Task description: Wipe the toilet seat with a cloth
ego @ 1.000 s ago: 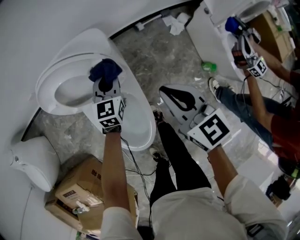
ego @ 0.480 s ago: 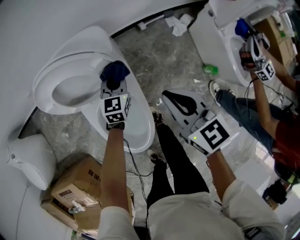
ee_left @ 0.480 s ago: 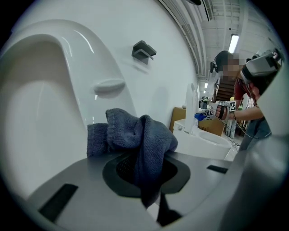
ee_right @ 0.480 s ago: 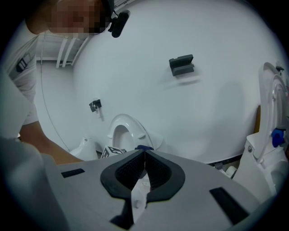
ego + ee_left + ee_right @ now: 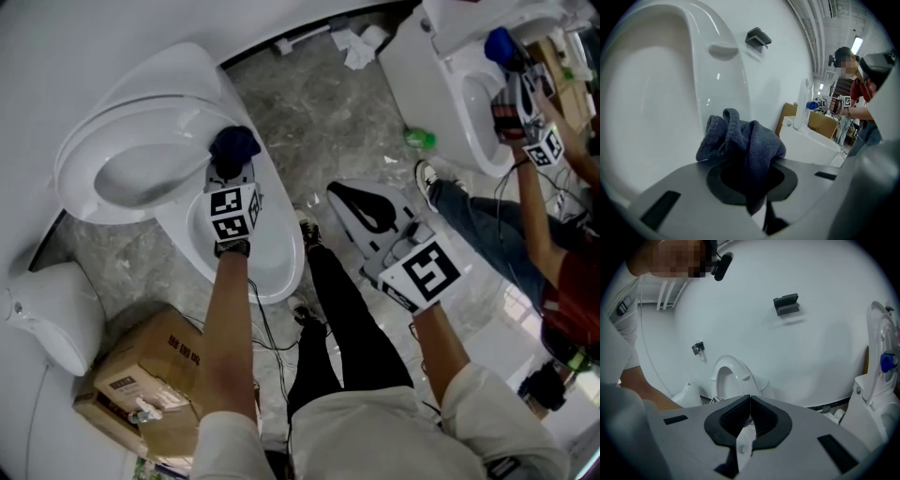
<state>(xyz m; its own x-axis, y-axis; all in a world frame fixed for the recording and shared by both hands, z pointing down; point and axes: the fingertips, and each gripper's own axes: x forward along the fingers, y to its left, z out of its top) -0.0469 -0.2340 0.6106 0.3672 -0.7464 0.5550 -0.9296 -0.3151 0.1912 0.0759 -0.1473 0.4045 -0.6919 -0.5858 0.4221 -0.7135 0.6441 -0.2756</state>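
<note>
Head view: steeply down onto curved white wall (image 5: 56,56) along top and left, grey marbled floor (image 5: 328,103) below it. White toilet (image 5: 286,272) at left against the wall, seat (image 5: 80,159) tipped up toward the wall. Second toilet (image 5: 441,84) at top right, another person (image 5: 525,216) leaning over it, well apart from the first toilet. Cardboard box (image 5: 141,375) on floor at lower left, just beside the first toilet.

Left tongs (image 5: 231,164) out over the first toilet, at the right side of the raised seat. Clamped on dark blue cloth (image 5: 233,143), which sits at the tips on the far side from the hand. Left gripper view: cloth bunched up and sticking out past the tips, one fold hanging down between the pads and pinched there. White underside of the seat right behind the cloth, very close; cannot tell whether touching. Small oval bumper (image 5: 723,49) on that underside, above the cloth.

Right tongs (image 5: 352,199) off to the right over the floor, well apart from toilet and cloth. Right gripper view: pads pressed together, nothing between them.

Crumpled white paper (image 5: 356,47) on floor near the wall at top. Small green item (image 5: 419,138) on floor near the second toilet.
</note>
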